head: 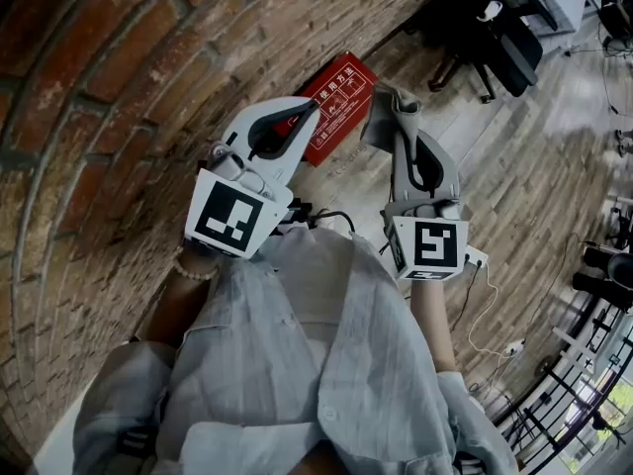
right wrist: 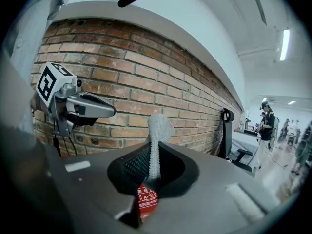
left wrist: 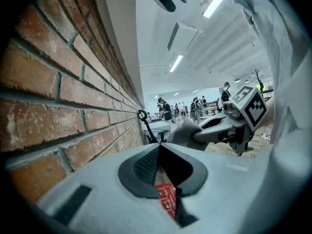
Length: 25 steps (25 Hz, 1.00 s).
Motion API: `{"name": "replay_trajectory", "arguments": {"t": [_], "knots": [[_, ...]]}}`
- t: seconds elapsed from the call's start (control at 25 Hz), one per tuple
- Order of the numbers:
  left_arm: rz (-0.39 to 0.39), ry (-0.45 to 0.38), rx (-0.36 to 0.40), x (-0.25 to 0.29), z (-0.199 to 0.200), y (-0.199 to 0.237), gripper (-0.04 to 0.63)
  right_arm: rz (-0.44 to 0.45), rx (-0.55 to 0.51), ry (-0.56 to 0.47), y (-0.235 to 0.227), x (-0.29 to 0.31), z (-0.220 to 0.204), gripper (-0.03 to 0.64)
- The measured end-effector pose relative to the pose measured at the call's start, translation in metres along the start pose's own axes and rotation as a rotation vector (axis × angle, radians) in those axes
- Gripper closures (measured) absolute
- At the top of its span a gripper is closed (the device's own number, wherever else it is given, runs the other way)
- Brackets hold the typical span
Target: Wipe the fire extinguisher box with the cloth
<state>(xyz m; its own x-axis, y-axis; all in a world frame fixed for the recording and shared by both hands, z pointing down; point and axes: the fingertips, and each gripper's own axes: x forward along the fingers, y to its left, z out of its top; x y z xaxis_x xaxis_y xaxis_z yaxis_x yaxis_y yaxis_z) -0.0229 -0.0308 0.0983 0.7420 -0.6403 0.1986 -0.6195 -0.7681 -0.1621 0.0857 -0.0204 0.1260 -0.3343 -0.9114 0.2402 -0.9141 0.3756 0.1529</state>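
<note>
Where the brick wall [head: 109, 97] meets the wooden floor [head: 534, 166], the red fire extinguisher box [head: 341, 95] sits at the foot of the wall, its face with white print turned toward the head camera. The left claw [head: 315, 105] is held over the box's wall-side edge with its tips pressed together and nothing between them. In the left gripper view a strip of the red box shows through the hollow behind the tips. The right claw [head: 396, 107] is held just beside the box's other edge and is pinching a grey cloth [head: 401, 99]. In the right gripper view the textured cloth rises upright out of the clamped tips in a narrow fold that widens at its top, with the box seen below and beyond it. Both claws point down toward the box and stand near each other, side by side. The person's light shirt [head: 316, 364] fills the lower part of the head view, and a bead bracelet [head: 193, 270] shows at the left wrist. Black office chairs [head: 495, 28] stand well apart from the box on the floor.
</note>
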Motion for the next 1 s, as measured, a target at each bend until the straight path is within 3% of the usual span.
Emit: {"name": "replay_trajectory", "arguments": {"t": [1.0], "knots": [[0.012,0.004,-0.023,0.0039,-0.0049,-0.0009,0.598,0.024,-0.011,0.017,0.0053,0.0015,-0.0035,0.594]]}}
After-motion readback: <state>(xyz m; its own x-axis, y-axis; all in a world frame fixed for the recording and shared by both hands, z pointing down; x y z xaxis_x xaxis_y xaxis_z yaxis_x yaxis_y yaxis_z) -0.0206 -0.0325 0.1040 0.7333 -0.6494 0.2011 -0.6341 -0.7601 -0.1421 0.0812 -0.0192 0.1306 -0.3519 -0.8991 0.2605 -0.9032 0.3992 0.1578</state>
